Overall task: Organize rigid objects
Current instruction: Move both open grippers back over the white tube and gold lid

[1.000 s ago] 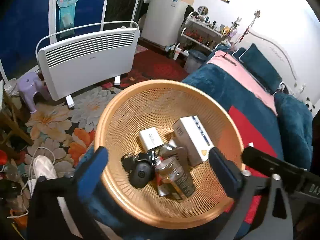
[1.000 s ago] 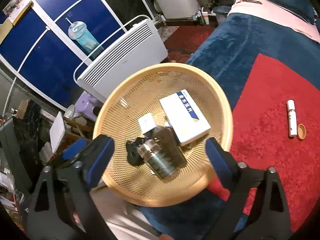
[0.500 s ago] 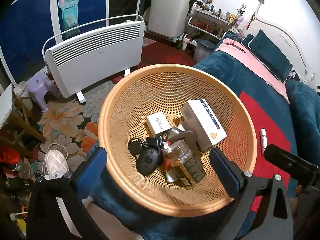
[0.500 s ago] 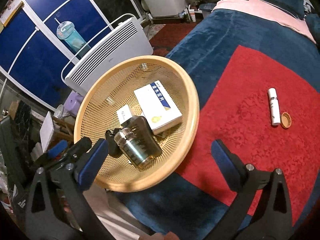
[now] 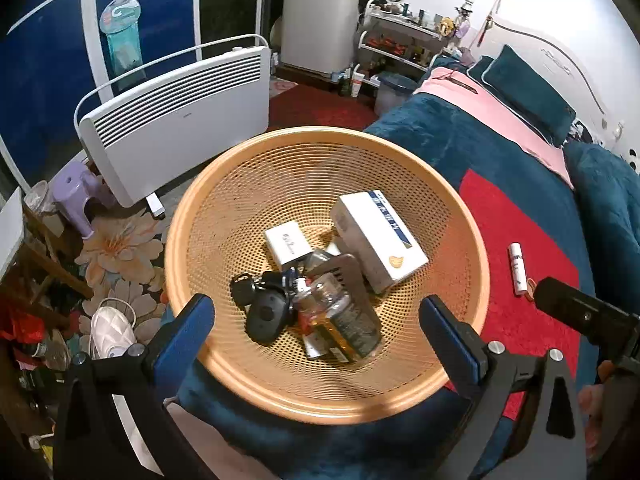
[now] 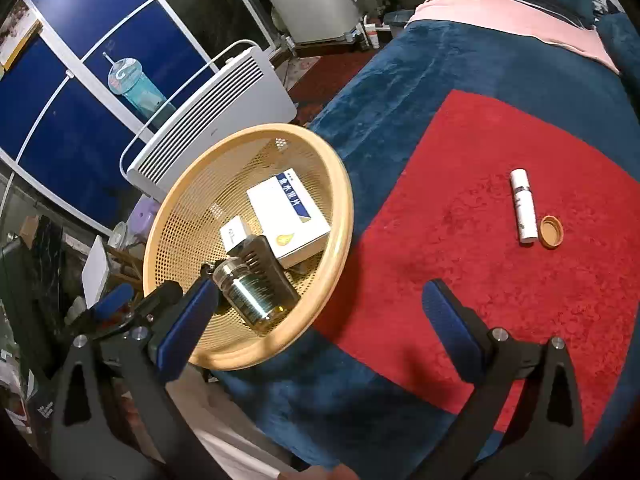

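An orange mesh basket (image 5: pixel 460 216) sits at the bed's edge; it also shows in the right wrist view (image 6: pixel 340 216). It holds a large white box (image 5: pixel 376 236), a small white box (image 5: pixel 286 242), a glass jar (image 5: pixel 344 320) and black car keys (image 5: pixel 264 312). A white tube (image 6: pixel 523 206) and an orange cap (image 6: pixel 551 232) lie on the red mat (image 6: pixel 500 280). My left gripper (image 5: pixel 316 332) is open and empty over the basket's near rim. My right gripper (image 6: pixel 316 316) is open and empty, between the basket and the mat.
A white panel heater (image 5: pixel 176 120) stands on the floor behind the basket. A purple stool (image 5: pixel 78 190) and a white shoe (image 5: pixel 110 330) lie on the floral rug at the left. The blue bedspread (image 6: pixel 420 80) and pink cover (image 6: pixel 504 12) stretch away.
Both grippers have drawn back from the basket. The right one has swung to the right, so the red mat with the tube and cap fills more of its view.
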`<state>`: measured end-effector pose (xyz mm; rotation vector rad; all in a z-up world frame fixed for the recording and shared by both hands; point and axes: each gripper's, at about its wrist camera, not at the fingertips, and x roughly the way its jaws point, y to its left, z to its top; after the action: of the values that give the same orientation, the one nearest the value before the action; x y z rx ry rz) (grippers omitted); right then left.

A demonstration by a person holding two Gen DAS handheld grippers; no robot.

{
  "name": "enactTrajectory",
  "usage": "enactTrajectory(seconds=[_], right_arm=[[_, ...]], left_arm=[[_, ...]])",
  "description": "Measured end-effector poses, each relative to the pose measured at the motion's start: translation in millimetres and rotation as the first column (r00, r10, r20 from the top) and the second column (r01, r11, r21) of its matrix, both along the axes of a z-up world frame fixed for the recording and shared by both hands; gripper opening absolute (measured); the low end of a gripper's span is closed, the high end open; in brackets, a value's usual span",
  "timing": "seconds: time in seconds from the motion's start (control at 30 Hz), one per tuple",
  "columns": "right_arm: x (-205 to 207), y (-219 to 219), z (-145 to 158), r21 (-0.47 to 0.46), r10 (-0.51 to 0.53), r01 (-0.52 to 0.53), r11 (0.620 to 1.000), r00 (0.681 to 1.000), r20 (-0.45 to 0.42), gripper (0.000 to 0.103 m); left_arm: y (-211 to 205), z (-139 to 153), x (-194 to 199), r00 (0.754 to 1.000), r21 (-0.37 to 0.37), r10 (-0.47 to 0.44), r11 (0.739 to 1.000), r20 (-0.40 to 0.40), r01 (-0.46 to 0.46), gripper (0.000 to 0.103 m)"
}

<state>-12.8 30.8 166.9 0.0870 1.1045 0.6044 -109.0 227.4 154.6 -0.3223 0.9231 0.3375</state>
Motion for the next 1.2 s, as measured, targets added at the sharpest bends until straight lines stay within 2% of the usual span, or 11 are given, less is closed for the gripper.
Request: enactTrajectory(seconds=[0.7,0.93,1.2], right_arm=[[19.3,-61.1,-9.2,0.012,-0.101,0.102,0.995,0.995,-0.025,0.103],[31.4,-96.6,-16.5,0.0,-0.178,0.178,0.984,0.983,-0.039,0.103],[50.1,-143.9,-22.0,-0.008,-0.278,0.278,0.961,0.959,-0.058,0.103]], left_arm=[[-55.1,-1.4,36.5,0.992,0.026,-0.118,0.993,-0.031,0.119,0.102],[-91.1,0.8,59.2,0.977,0.027,-0.211,0.977,-0.032,0.212,0.102],[-134.2,-3.4,84.6,0.948,0.013,-0.316,0.948,-0.042,0.317,0.102]])
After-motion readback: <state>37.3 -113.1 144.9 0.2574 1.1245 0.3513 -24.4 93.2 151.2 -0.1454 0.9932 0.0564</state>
